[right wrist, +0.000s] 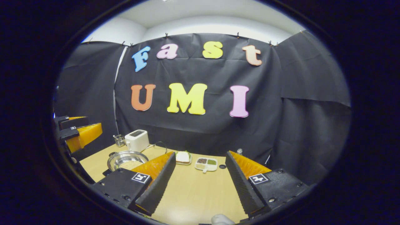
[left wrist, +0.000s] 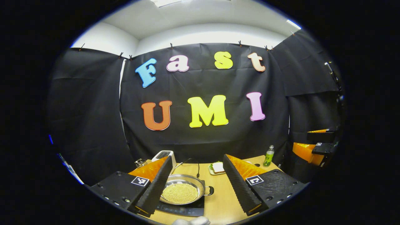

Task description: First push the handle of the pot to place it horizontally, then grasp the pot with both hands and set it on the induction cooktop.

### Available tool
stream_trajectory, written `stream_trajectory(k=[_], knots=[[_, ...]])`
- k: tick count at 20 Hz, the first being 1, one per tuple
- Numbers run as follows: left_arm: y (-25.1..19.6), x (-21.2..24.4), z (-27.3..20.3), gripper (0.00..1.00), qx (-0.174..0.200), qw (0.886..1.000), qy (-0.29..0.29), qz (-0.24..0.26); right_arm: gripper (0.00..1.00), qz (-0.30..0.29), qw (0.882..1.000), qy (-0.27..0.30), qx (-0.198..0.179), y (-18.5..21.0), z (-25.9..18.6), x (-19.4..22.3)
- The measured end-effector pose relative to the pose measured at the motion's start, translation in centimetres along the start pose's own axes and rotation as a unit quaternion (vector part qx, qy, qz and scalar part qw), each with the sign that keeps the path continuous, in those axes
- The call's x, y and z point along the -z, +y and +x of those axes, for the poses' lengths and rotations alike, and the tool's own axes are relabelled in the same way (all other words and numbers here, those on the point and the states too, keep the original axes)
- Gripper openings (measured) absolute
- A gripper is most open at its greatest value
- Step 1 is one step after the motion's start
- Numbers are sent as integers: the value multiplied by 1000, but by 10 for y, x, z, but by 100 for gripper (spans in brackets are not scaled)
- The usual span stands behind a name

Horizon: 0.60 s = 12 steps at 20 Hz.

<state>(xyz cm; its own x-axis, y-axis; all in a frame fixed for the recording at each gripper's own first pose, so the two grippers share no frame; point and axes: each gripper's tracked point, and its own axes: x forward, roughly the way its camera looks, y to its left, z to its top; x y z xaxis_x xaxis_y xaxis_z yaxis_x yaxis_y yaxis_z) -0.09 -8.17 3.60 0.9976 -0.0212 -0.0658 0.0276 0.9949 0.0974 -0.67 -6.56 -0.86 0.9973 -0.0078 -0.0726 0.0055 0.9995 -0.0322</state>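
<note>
Your left gripper [left wrist: 197,184] hangs spread wide, lower centre, framing the pot [left wrist: 182,189] already seated on the induction cooktop [left wrist: 184,209]. Your right gripper [right wrist: 200,182] gapes empty over bare table [right wrist: 193,190], apparently released.

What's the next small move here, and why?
Probably none beyond drawing both back: the pot already sits on the induction cooktop, its handle pointing sideways. The left hand-held gripper and right hand-held gripper are both open, gripping nothing, so the task looks done.
</note>
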Motion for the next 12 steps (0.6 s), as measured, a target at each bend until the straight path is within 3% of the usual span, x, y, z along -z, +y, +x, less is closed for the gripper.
stream_trajectory(k=[7, 12], knots=[[-38, -24, -11, 96, 1, 1000, -18, -7, 100, 24, 999, -39, 22, -66, -24, -27], [-49, -23, -16, 96, -3, 1000, -16, -7, 100, 39, 998, -42, 33, -89, -32, -27]])
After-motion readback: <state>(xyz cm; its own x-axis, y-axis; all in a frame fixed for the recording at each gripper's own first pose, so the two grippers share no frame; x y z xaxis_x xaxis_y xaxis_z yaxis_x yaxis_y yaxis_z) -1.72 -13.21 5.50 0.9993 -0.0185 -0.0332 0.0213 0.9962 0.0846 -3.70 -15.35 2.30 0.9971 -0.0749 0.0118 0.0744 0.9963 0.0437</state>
